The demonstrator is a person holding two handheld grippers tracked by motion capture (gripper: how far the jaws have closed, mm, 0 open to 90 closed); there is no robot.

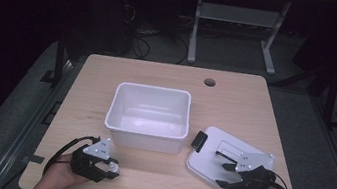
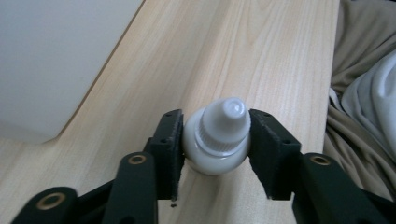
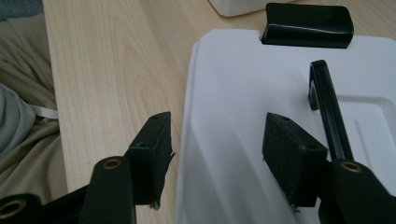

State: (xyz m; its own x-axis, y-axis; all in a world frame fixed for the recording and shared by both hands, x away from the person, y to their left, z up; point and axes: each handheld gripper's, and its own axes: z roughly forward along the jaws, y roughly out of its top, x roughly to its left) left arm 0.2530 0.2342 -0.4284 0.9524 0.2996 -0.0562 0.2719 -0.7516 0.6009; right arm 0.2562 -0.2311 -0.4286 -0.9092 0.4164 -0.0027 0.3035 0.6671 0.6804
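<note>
A small white dropper bottle (image 2: 219, 137) with a ribbed cap stands on the wooden table (image 1: 236, 99) near its front left edge. My left gripper (image 2: 215, 140) is shut on it, one pad pressed to each side of its body. From above, the bottle (image 1: 114, 168) peeks out at the tip of the left gripper (image 1: 112, 169). A white bin lid (image 1: 213, 154) lies flat at the front right. My right gripper (image 1: 226, 176) is open, hovering at the lid's near edge. Its jaws straddle the left rim of the lid (image 3: 243, 93), one over the wood, one over the plastic, touching neither.
An empty white plastic bin (image 1: 144, 141) sits mid-table, just beyond the left gripper; its wall (image 2: 51, 60) is close by. The lid carries a black latch (image 3: 306, 25) and a thin black handle (image 3: 327, 102). A cable hole (image 1: 209, 82) lies at the far edge.
</note>
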